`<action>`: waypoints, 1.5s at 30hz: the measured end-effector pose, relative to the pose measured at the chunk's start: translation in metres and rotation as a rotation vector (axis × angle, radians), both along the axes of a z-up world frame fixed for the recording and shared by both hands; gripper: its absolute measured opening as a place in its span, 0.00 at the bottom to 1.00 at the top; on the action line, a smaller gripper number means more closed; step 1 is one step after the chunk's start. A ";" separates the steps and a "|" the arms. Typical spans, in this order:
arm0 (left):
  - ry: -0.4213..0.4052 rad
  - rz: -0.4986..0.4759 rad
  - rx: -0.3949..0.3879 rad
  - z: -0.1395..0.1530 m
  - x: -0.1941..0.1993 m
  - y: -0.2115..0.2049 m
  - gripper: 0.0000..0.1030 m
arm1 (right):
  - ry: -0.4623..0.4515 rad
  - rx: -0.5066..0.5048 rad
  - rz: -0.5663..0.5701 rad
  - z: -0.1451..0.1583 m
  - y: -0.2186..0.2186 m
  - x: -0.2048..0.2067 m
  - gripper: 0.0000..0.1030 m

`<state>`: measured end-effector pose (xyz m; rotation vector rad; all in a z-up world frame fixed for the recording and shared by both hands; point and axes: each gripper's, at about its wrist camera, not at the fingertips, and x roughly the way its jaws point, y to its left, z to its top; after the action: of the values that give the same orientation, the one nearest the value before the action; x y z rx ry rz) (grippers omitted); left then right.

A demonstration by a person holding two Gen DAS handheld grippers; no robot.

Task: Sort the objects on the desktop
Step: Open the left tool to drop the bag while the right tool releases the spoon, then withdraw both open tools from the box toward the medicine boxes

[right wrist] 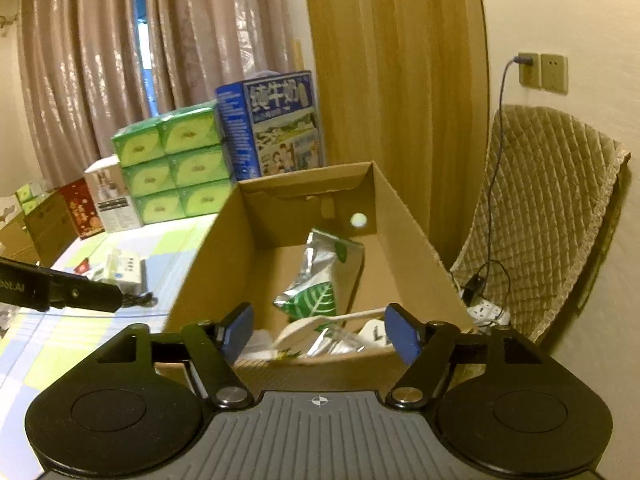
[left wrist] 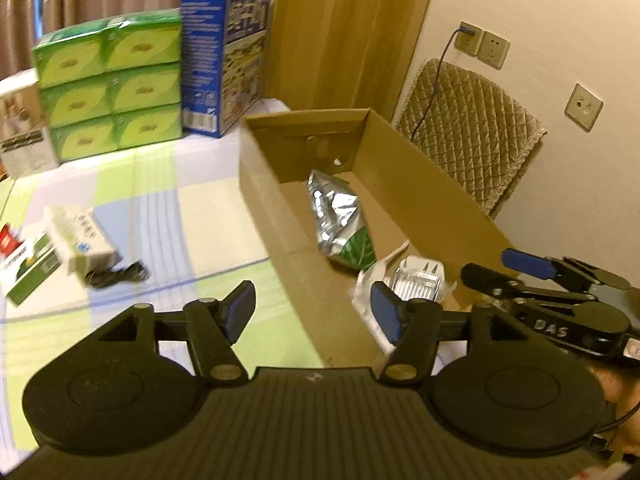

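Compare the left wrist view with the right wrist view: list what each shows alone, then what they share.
Left wrist only: the third wall plate and the left tool, open.
Right wrist only: the white power strip on the floor and the right tool's open jaws head-on.
Both: the brown cardboard box, silver foil pouch, green tissue packs and blue milk carton box.

The blue milk carton (right wrist: pixel 276 128) has big Chinese characters "纯牛奶". The right gripper (left wrist: pixel 516 270) carries the letters "DAS". Other print is too blurred.

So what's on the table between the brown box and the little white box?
Mostly bare checked tablecloth, seen in the left wrist view. Between the cardboard box and the small white box, only a black cord lies beside the white box.
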<state>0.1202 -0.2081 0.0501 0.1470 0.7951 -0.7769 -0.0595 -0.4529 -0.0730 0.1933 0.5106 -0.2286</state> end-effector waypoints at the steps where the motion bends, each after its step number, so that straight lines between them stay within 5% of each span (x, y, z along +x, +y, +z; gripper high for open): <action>1: -0.006 0.007 0.004 0.000 -0.003 0.006 0.60 | -0.007 0.000 0.008 0.002 0.005 -0.003 0.73; 6: -0.022 0.050 0.022 -0.004 -0.020 0.039 0.67 | -0.032 -0.003 0.056 0.011 0.033 -0.006 0.80; 9: -0.015 0.096 0.017 -0.006 -0.024 0.064 0.80 | -0.034 -0.006 0.092 0.014 0.049 -0.002 0.83; 26: -0.046 0.291 0.135 -0.018 -0.009 0.201 0.99 | 0.010 -0.076 0.353 0.010 0.141 0.046 0.97; 36: -0.062 0.227 0.213 -0.034 0.024 0.235 0.99 | 0.125 -0.127 0.535 0.004 0.166 0.114 0.98; 41: -0.091 0.143 0.283 -0.037 0.060 0.245 0.99 | 0.213 -0.139 0.599 0.000 0.170 0.171 0.98; 45: -0.083 0.123 0.263 -0.036 0.101 0.256 0.98 | 0.287 -0.102 0.618 -0.004 0.171 0.219 0.98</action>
<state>0.2208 0.0475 0.0144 0.3602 0.8168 -0.5445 0.1596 -0.2815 -0.0773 -0.1037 0.8154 0.3260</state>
